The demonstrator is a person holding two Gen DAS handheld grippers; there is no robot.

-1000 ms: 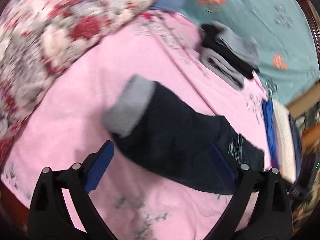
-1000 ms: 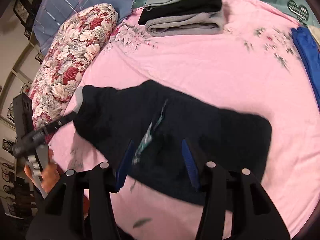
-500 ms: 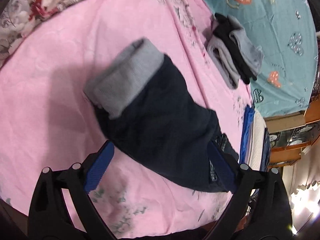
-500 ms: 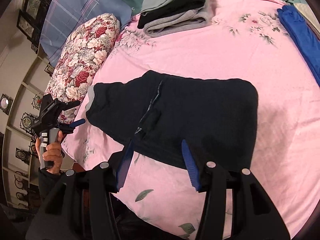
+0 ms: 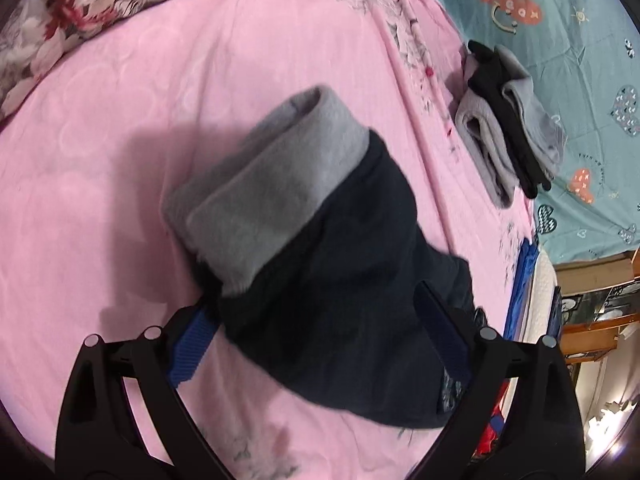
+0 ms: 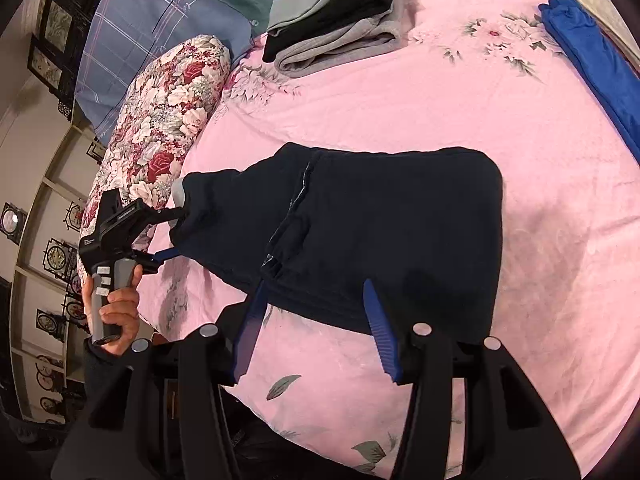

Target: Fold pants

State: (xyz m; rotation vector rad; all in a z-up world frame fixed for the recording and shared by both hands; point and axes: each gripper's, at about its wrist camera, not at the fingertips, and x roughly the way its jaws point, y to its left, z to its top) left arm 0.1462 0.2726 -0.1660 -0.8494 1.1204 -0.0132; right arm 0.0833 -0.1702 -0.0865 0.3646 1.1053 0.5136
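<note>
Dark navy pants (image 6: pixel 392 232) lie folded on the pink bed sheet (image 6: pixel 400 112). Their end with the grey fleece lining (image 5: pixel 280 188) turned out faces the left side. My left gripper (image 5: pixel 316 304) is open wide, and that end of the pants (image 5: pixel 340 312) lies between its blue pads without being pinched. In the right wrist view the left gripper (image 6: pixel 176 234) straddles the same end, held by a hand (image 6: pixel 116 308). My right gripper (image 6: pixel 314 292) stands half open at the pants' near edge, with the cloth under its fingertips and not clamped.
A stack of folded grey and black garments (image 6: pixel 336 28) (image 5: pixel 508 120) sits at the far side of the bed. A floral quilt roll (image 6: pixel 160 120) lies along the left, a blue cloth (image 6: pixel 592 60) at the right. Wooden furniture (image 5: pixel 592 332) stands past the bed edge.
My left gripper has sunk and rolled towards the pants' grey-lined end, which now lies between its fingers. The right gripper drew back from over the pants to their near edge.
</note>
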